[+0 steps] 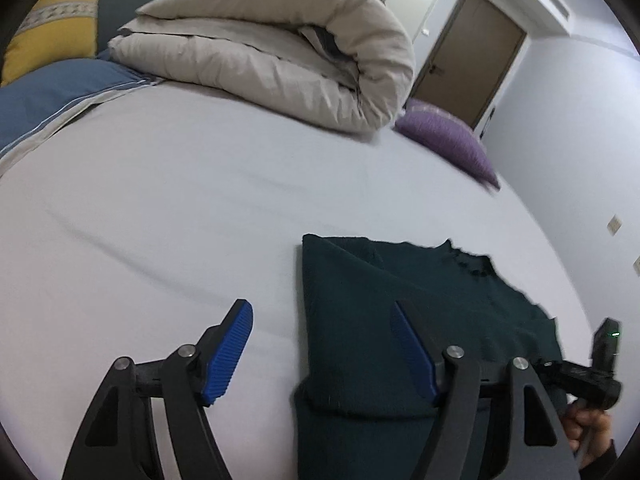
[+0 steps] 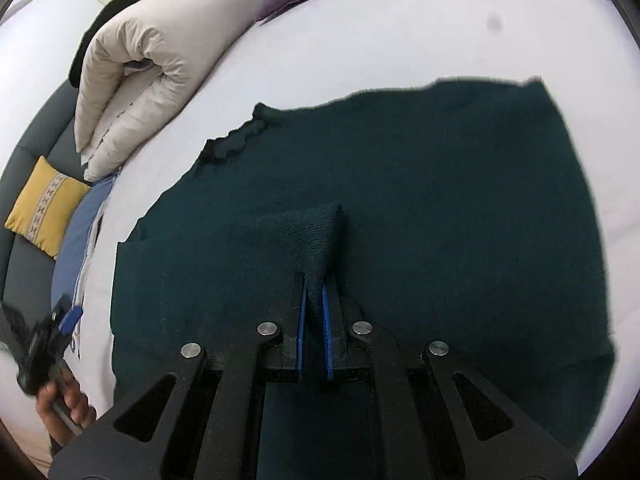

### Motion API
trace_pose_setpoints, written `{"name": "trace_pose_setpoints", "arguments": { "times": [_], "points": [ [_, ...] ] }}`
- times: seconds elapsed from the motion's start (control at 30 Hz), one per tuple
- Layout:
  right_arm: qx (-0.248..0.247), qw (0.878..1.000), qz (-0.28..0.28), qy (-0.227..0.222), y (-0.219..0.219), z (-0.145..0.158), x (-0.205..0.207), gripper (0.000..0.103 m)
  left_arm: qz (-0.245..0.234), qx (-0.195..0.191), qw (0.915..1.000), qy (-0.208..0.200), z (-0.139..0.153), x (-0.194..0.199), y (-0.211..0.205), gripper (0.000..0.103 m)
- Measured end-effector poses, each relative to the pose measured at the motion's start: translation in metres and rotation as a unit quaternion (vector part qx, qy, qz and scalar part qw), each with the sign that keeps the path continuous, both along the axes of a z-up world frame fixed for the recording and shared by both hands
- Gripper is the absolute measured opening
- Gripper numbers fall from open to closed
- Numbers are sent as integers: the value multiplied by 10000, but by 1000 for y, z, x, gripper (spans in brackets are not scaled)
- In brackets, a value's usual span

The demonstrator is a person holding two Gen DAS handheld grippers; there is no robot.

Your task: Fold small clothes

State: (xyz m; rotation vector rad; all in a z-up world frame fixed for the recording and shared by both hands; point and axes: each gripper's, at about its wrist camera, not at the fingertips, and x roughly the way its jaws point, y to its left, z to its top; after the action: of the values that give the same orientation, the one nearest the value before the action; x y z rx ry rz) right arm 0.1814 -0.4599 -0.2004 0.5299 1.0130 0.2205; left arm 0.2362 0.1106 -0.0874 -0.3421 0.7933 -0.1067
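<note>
A dark green knit sweater lies flat on the white bed sheet, its ruffled collar toward the upper left. My right gripper is shut on a raised fold of the sweater, a sleeve end pulled up over the body. In the left wrist view the sweater lies lower right, its left side folded in. My left gripper is open and empty, its right finger above the sweater's left edge and its left finger over bare sheet. The right gripper's body shows at the far right.
A folded beige duvet lies at the back of the bed. A purple cushion sits at the bed's right edge. A blue pillow and a yellow cushion lie at far left. A door stands behind.
</note>
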Motion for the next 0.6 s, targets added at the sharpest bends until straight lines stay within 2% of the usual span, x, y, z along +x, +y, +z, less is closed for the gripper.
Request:
{"name": "trace_pose_setpoints", "arguments": {
  "times": [0.13, 0.2, 0.27, 0.33, 0.43, 0.6],
  "points": [
    [167, 9999, 32, -20, -6, -3, 3, 7, -220, 122, 9995, 202, -13, 40, -13, 56],
    [87, 9999, 85, -54, -3, -4, -2, 7, -271, 287, 9987, 317, -20, 55, -20, 53],
    [124, 9998, 93, -79, -1, -3, -12, 7, -318, 494, 9959, 690, -44, 78, -24, 45],
    [235, 9997, 50, -80, -3, -4, -17, 7, -315, 435, 9957, 756, -59, 90, -21, 46],
    [358, 9993, 8, -83, -8, -6, -20, 7, -408, 739, 9944, 634, -59, 101, -25, 48],
    [369, 9992, -33, -119, -9, -11, -19, 7, -488, 705, 9945, 606, -58, 98, -18, 45]
  ]
}}
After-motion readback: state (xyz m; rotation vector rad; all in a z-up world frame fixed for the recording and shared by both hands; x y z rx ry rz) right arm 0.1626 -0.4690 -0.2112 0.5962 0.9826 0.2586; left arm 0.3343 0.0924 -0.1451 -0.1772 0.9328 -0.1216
